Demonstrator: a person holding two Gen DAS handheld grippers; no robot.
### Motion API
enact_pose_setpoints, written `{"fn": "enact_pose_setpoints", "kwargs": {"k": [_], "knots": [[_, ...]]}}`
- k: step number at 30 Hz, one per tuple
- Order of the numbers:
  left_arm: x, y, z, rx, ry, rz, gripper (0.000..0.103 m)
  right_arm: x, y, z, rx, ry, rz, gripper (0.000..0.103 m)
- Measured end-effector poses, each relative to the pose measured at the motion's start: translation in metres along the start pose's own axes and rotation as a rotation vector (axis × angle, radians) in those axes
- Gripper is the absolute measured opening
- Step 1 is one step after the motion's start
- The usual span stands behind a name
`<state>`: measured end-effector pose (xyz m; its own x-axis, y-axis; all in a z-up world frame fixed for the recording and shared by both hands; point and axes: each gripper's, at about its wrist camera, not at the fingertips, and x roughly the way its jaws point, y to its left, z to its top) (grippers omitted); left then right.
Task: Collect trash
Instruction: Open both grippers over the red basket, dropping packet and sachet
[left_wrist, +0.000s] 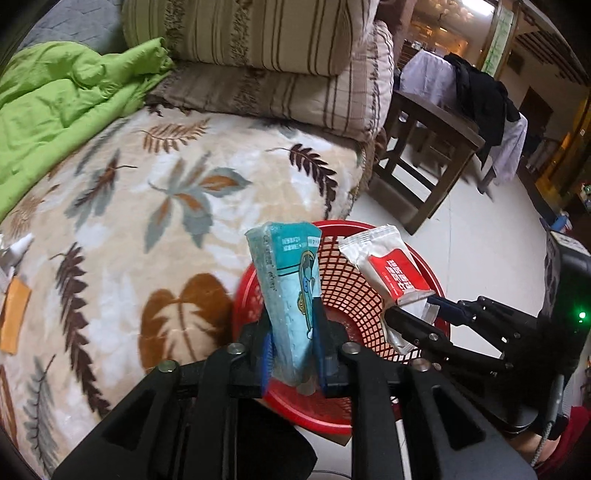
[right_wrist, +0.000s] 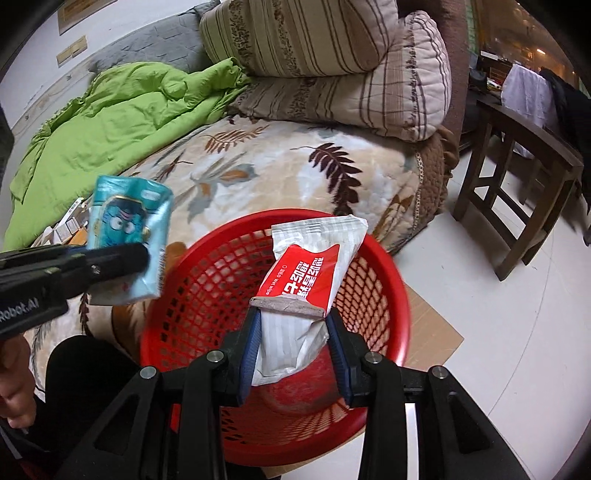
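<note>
My left gripper (left_wrist: 293, 347) is shut on a teal tissue packet (left_wrist: 291, 295) and holds it upright over the near rim of a red mesh basket (left_wrist: 354, 288). It also shows at the left of the right wrist view (right_wrist: 147, 254), with the packet (right_wrist: 129, 229) beside the basket's (right_wrist: 207, 280) left rim. My right gripper (right_wrist: 293, 347) is shut on a white and red wet-wipe wrapper (right_wrist: 310, 273) above the basket's opening. In the left wrist view that gripper (left_wrist: 413, 314) and wrapper (left_wrist: 391, 269) hang over the basket's right side.
The basket stands on cardboard (right_wrist: 432, 332) on a white floor beside a bed with a leaf-print blanket (left_wrist: 155, 206). A green quilt (left_wrist: 55, 110), striped pillows (left_wrist: 258, 55) and small litter (left_wrist: 14, 321) lie on the bed. A wooden table (left_wrist: 432, 147) stands right.
</note>
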<state>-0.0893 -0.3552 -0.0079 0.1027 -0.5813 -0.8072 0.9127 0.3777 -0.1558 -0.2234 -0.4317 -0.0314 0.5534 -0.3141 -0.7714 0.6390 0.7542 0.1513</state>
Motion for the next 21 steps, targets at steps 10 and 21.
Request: {"fn": "enact_pose_setpoints", "kwargs": {"k": [10, 21], "knots": [[-0.017, 0.028, -0.004, -0.08, -0.059, 0.052, 0.058, -0.008, -0.003, 0.01, -0.002, -0.058, -0.019, 0.058], [-0.111, 0.134, -0.055, -0.394, -0.256, 0.295, 0.058, -0.028, 0.082, 0.037, -0.185, -0.179, -0.018, 0.079]]}}
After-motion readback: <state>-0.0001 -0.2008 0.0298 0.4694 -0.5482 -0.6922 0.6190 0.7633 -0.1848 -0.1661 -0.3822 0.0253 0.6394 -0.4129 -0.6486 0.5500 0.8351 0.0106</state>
